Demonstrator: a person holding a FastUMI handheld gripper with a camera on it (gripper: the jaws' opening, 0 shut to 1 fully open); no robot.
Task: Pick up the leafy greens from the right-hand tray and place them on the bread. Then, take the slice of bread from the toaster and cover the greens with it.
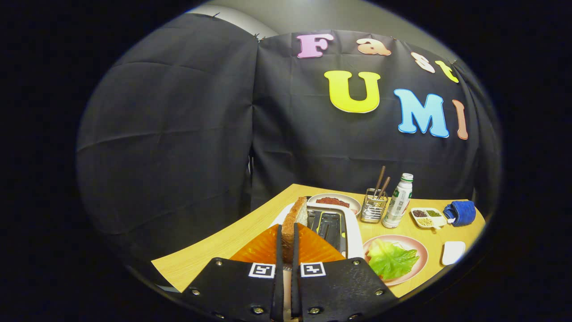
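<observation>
My gripper point(287, 230) is shut on a slice of brown-crusted bread point(295, 214), which stands on edge between the fingers and rises past their tips. Under it lies an orange ribbed plate point(261, 248); the fingers hide the plate's middle. Just beyond the plate and slightly right stands the white toaster point(354, 235), its slots point(330, 223) dark. Right of the fingers, leafy greens point(391, 261) lie on a pink-rimmed plate point(421, 250).
On the wooden table point(210, 252) behind the toaster sit a dish of red-brown food point(335, 201), a wire holder with chopsticks point(373, 205), a white bottle point(399, 201), a small divided dish point(428, 218), a blue cloth point(460, 212) and a small white dish point(452, 252).
</observation>
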